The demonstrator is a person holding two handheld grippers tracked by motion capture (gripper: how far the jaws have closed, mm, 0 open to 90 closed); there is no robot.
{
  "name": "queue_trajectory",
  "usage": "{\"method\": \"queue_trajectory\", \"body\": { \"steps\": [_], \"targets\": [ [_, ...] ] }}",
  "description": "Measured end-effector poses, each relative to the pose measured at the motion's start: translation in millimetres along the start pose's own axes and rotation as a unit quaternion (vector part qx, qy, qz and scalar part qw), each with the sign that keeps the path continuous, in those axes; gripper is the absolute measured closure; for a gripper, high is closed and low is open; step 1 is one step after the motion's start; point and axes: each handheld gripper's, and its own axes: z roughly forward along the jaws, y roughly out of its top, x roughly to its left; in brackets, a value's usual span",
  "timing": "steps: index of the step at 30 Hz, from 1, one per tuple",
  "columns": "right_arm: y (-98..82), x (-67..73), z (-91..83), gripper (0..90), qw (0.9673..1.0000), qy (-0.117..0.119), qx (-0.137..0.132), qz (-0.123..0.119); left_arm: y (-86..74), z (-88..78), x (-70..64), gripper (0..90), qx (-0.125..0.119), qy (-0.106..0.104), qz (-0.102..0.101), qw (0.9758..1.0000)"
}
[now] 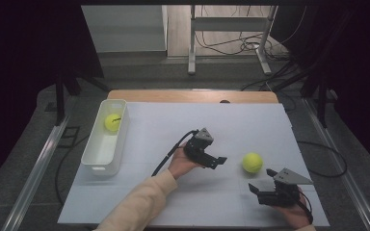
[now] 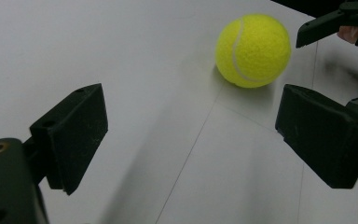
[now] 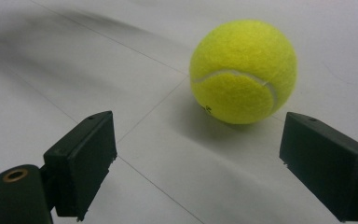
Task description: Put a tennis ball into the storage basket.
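A: Where is the tennis ball [image 1: 252, 162] sitting?

B: In the high view it rests on the white tabletop [image 1: 173, 125], lower right of centre, touching neither tool. The left gripper [image 1: 220, 161] is just to its left in the frame, and the right gripper [image 1: 261, 180] is just below it and slightly to the right.

A: How do the fingers stand?

B: Both pairs are wide apart with nothing between them. In the left gripper view the left gripper's fingers [image 2: 72, 135] frame bare tabletop, with the ball [image 2: 253, 50] beyond them at the upper right. In the right gripper view the right gripper's fingers [image 3: 84, 161] are spread too, and the ball [image 3: 243, 71] lies ahead of them, right of centre, clear of both pads.

A: Anything else on the tabletop?

B: A white rectangular bin [image 1: 101, 151] at the left of the high view, with a second tennis ball [image 1: 112, 122] inside, near its far end. It sits well apart from both grippers.
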Motion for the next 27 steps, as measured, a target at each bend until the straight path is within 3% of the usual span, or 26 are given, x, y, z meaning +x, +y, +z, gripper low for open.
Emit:
{"method": "queue_trajectory", "body": {
  "steps": [27],
  "targets": [
    [0.6, 2.4, 1.0, 11.2, 1.0000, 0.005, 0.002, -0.002, 11.9, 23.2, -11.9, 9.8, 0.003, -0.019, 0.011, 0.9998]
  ]
}}
